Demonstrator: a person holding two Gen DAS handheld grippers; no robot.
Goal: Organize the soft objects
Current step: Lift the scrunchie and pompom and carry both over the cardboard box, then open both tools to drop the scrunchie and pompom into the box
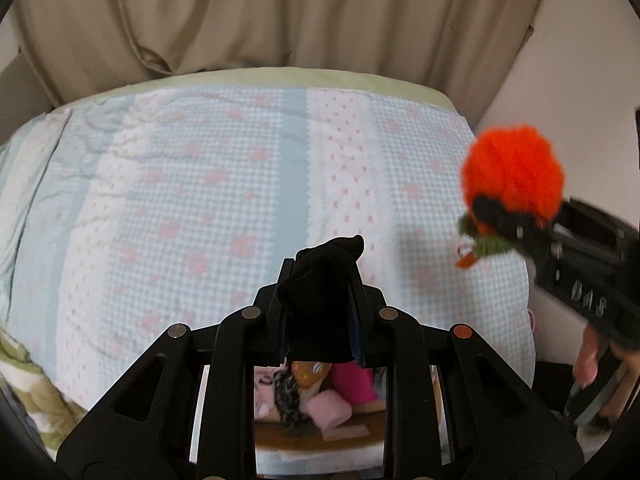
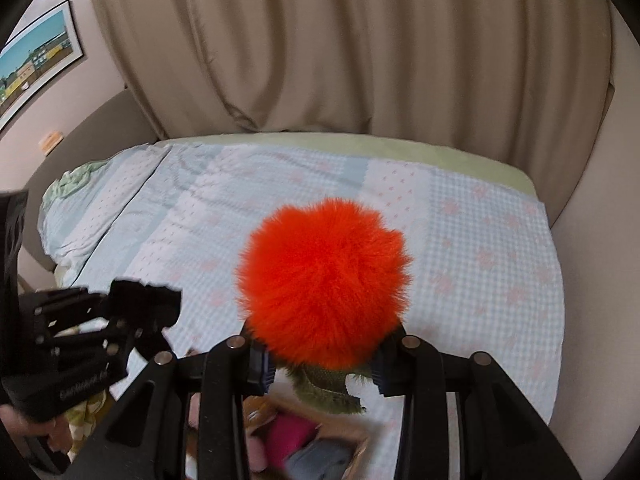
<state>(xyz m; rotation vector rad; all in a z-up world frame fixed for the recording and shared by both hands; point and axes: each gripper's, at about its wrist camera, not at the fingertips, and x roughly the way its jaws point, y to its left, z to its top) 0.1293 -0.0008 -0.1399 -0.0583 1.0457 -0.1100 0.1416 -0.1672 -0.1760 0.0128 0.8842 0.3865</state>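
Note:
My left gripper (image 1: pixel 320 304) is shut on a black soft cloth item (image 1: pixel 324 280) and holds it above the bed. It shows in the right wrist view (image 2: pixel 148 308) at the left. My right gripper (image 2: pixel 322 364) is shut on a fluffy orange plush with a green leafy base (image 2: pixel 326 280), also lifted above the bed. It shows in the left wrist view (image 1: pixel 514 178) at the right. Below the grippers lies a box of soft toys (image 1: pixel 320 400), pink and dark ones, seen blurred between the fingers in both views.
The bed has a light blue checked quilt (image 1: pixel 220 184) with pink flowers. A beige curtain (image 1: pixel 280 12) hangs behind it. A green-patterned blanket (image 1: pixel 24 376) lies at the left edge. A framed picture (image 2: pixel 36 60) hangs on the wall at left.

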